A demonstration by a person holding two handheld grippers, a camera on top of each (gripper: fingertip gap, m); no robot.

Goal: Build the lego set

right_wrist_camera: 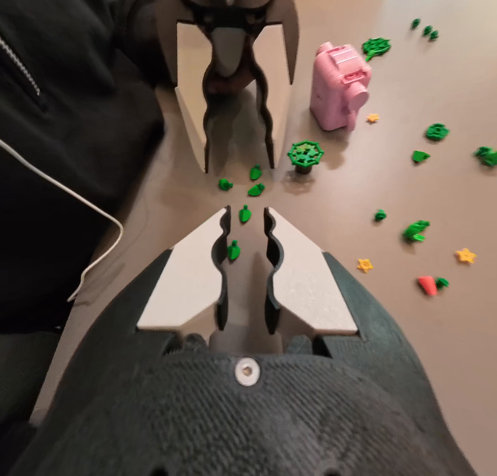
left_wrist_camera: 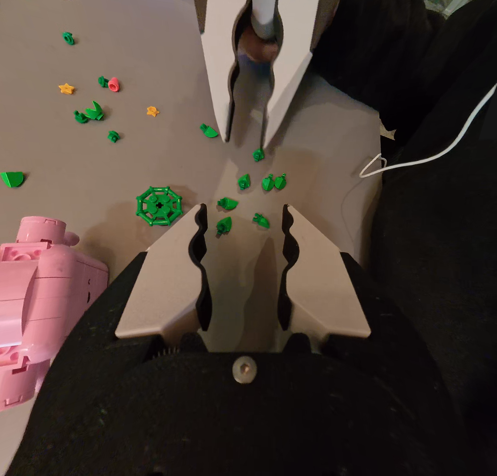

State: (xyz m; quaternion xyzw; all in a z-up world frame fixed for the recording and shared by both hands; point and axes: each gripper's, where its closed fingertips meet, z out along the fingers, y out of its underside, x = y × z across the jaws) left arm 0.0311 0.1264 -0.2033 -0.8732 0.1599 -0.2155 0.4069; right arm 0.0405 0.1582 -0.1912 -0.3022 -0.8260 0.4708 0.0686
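Left gripper [left_wrist_camera: 244,207] w/ fingers apart, empty, low over a cluster of small green leaf pieces [left_wrist_camera: 243,181]; approx. 7 counted in left wrist view, glossy plastic, teardrop-shaped w/ clip stubs. Right gripper [right_wrist_camera: 247,210] opposite, tips facing, fingers also apart, nothing held; 2 leaf pieces seen between its fingers, contact w/ either not discernible. Right wrist view motion-blurred; far pieces hard to identify. Finger pads black, wavy-edged; finger shells pale, flat-faceted. Green web-shaped round piece [left_wrist_camera: 159,206] beside left gripper on grey-brown matte tabletop [left_wrist_camera: 134,46]; seen on a dark stub in right wrist view. Pink brick assembly [left_wrist_camera: 40,288] cut off at left edge. 2 orange star pieces [left_wrist_camera: 66,88], 1 red cone piece [left_wrist_camera: 113,84]. White cable [left_wrist_camera: 430,151] over dark clothing.
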